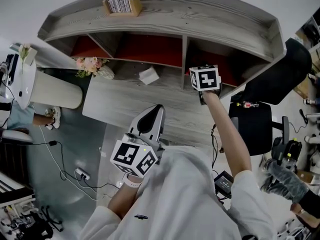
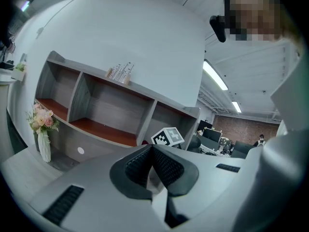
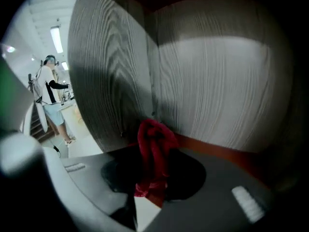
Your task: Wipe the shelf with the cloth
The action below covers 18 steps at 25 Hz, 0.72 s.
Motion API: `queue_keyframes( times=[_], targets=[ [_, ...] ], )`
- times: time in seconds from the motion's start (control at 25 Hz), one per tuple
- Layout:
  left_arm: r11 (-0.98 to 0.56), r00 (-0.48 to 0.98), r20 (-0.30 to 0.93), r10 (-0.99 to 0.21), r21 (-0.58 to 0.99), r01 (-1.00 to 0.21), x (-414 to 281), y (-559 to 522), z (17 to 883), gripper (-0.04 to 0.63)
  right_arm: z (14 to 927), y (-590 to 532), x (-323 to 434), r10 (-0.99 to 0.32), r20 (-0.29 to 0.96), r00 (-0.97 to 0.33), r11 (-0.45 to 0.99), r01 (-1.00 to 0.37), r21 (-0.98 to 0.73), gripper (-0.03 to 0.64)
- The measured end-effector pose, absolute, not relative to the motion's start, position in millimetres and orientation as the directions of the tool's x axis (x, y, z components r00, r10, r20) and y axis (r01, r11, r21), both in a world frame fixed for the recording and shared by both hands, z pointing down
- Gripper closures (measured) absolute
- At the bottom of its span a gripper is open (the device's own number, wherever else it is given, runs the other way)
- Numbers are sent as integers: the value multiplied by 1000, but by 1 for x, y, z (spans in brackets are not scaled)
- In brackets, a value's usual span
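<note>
The right gripper (image 3: 152, 154) is clamped on the red cloth (image 3: 154, 133), which sits deep in the right compartment of the shelf (image 1: 165, 14), at its far corner, so wiping looks under way. The left gripper (image 2: 152, 153) is closed on nothing, near the body. The next move probably calls for dragging the cloth along the board while pressing it down.
</note>
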<state>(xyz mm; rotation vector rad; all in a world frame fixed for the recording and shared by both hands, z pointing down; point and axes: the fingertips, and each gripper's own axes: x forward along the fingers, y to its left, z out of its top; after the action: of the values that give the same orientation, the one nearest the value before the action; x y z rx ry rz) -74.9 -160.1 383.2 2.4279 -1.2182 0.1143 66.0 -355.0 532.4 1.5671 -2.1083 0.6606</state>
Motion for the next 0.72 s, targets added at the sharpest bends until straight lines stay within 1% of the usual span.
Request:
queue_keyframes(
  times=[0.12, 0.28, 0.36, 0.52, 0.72],
  targets=[
    [-528, 613, 260, -746, 331, -782, -75, -160, 384, 589, 533, -368, 73, -738, 619, -269, 291, -954, -67, 506],
    [-537, 622, 259, -739, 330, -776, -72, -158, 382, 589, 530, -375, 87, -750, 628, -209, 272, -962, 4, 506],
    [-541, 624, 257, -738, 329, -774, -71, -158, 381, 589, 530, -374, 100, -762, 624, -173, 224, -975, 3, 506],
    [-542, 627, 251, -737, 332, -771, -70, -157, 382, 589, 532, -369, 140, -784, 618, -63, 80, -997, 0, 506],
    [-545, 629, 244, -738, 333, -769, -71, -155, 380, 589, 532, -362, 193, -768, 637, 72, -121, -992, -33, 506]
  ],
)
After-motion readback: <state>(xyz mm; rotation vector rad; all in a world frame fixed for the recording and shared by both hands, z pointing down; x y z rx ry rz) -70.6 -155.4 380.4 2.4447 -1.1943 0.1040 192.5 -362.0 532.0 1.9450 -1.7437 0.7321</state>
